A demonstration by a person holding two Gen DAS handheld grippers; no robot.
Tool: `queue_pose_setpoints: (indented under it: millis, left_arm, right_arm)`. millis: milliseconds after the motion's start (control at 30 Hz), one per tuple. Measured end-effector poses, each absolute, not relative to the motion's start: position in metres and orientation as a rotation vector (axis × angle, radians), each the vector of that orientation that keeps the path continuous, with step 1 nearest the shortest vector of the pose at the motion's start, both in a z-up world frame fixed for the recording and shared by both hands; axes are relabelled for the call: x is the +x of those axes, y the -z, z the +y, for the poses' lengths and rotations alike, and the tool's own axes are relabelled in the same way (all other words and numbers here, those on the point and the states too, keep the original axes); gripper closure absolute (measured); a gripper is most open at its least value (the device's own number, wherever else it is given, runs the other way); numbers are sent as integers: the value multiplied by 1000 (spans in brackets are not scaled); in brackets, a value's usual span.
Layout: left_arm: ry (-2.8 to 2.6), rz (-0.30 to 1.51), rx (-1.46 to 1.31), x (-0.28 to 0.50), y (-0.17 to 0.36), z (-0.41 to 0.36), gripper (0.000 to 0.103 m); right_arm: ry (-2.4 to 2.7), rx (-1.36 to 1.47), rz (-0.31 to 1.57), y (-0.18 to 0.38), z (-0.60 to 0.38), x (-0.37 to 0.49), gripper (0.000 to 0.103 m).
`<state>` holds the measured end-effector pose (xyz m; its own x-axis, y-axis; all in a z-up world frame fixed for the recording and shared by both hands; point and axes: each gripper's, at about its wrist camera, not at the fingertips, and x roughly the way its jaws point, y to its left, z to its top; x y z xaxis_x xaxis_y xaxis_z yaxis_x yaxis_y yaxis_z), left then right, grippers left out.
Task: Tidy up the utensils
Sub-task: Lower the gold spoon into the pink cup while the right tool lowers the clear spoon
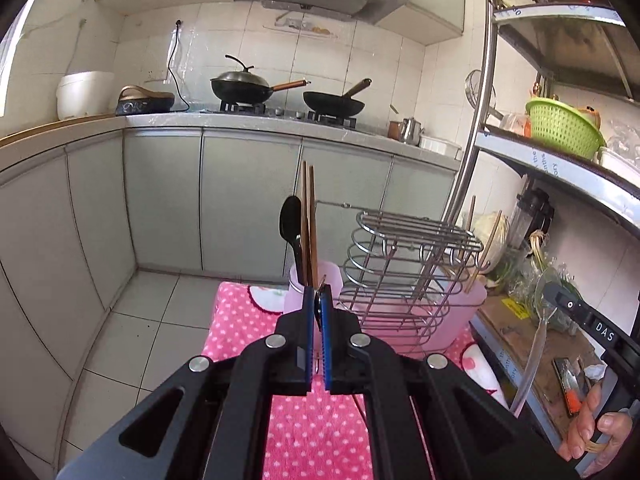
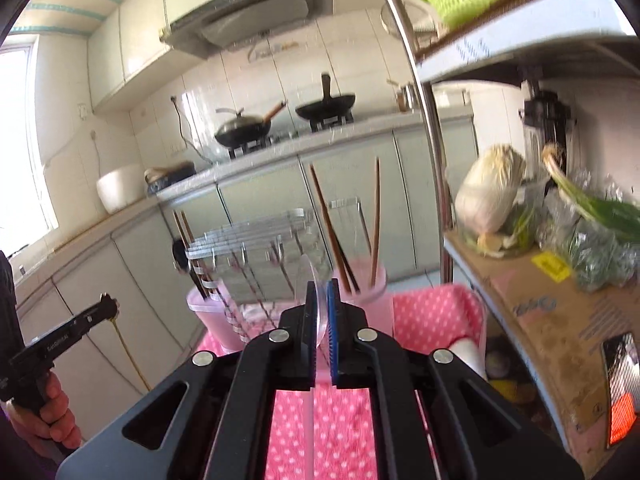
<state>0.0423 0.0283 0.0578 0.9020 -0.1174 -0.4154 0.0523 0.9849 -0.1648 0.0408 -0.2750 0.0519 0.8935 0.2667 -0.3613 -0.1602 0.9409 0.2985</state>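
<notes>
My left gripper (image 1: 318,296) is shut on a thin brown chopstick (image 2: 122,340), which hangs below the left gripper (image 2: 110,306) in the right wrist view. Just beyond the fingertips stands a pink cup (image 1: 294,292) with a black spoon (image 1: 290,220) and a pair of chopsticks (image 1: 309,216) in it. My right gripper (image 2: 320,292) is shut on a clear plastic spoon (image 2: 316,316), bowl up and handle hanging down. A second pink cup (image 2: 370,296) with chopsticks (image 2: 376,216) stands right behind it. A wire rack (image 1: 408,256) stands between the two cups.
The cups and rack stand on a small table under a pink polka-dot cloth (image 1: 240,320). A metal shelf (image 1: 560,160) close on the right holds a green basket (image 1: 560,128), a cabbage (image 2: 488,196) and a cardboard box (image 2: 552,308). Cabinets and a stove with woks (image 1: 244,88) lie beyond tiled floor.
</notes>
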Motion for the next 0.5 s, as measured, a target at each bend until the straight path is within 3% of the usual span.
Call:
queue_pose_setpoints:
  millis: [500]
  left_arm:
    - [-34, 224, -138, 63, -123, 43, 100]
  right_arm:
    - [-176, 199, 119, -124, -277, 70, 98]
